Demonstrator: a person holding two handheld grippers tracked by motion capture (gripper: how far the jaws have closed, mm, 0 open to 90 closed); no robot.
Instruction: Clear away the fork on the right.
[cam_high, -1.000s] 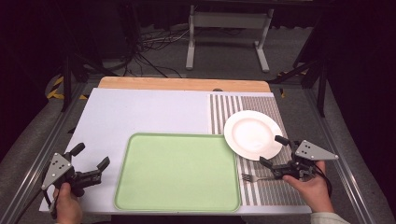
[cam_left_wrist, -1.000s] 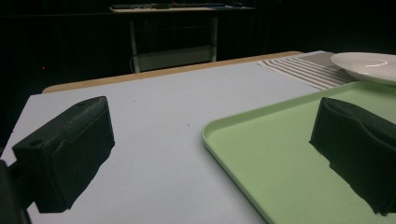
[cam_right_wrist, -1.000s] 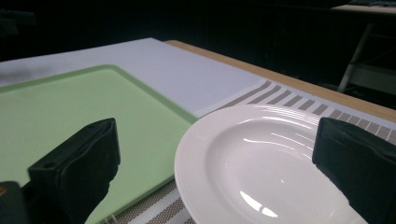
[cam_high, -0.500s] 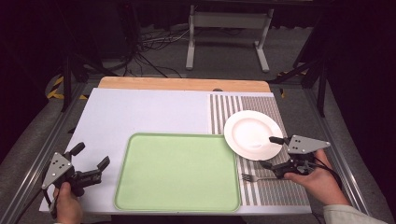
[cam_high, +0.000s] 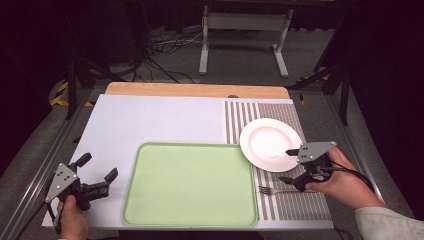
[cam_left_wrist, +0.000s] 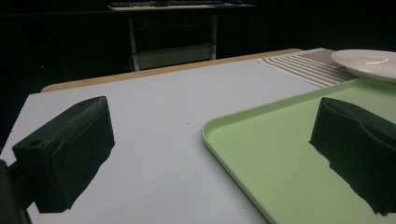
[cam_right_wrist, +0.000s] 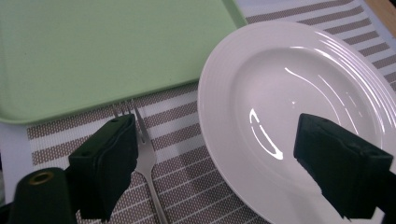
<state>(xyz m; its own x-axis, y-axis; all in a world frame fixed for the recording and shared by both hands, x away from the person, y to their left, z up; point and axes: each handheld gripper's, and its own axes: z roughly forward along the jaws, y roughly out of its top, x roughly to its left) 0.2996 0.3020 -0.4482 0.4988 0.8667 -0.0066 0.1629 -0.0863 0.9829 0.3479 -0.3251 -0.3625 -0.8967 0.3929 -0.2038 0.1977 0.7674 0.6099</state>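
My right gripper hovers over the striped placemat, by the near edge of the white plate. Its jaws are open and have just been closing a little, with nothing gripped between them. A silver fork lies on the mat just below it, tines toward the green tray. In the right gripper view the fork lies beside the left jaw and the plate under the right one. My left gripper is open, low over the white table left of the tray.
The placemat covers the right part of the table. A wooden strip runs along the far edge. Metal rails border both sides, and a stand with cables sits on the floor beyond.
The right gripper has lifted slightly and drifted toward the plate, away from the fork. The left gripper has stayed put.
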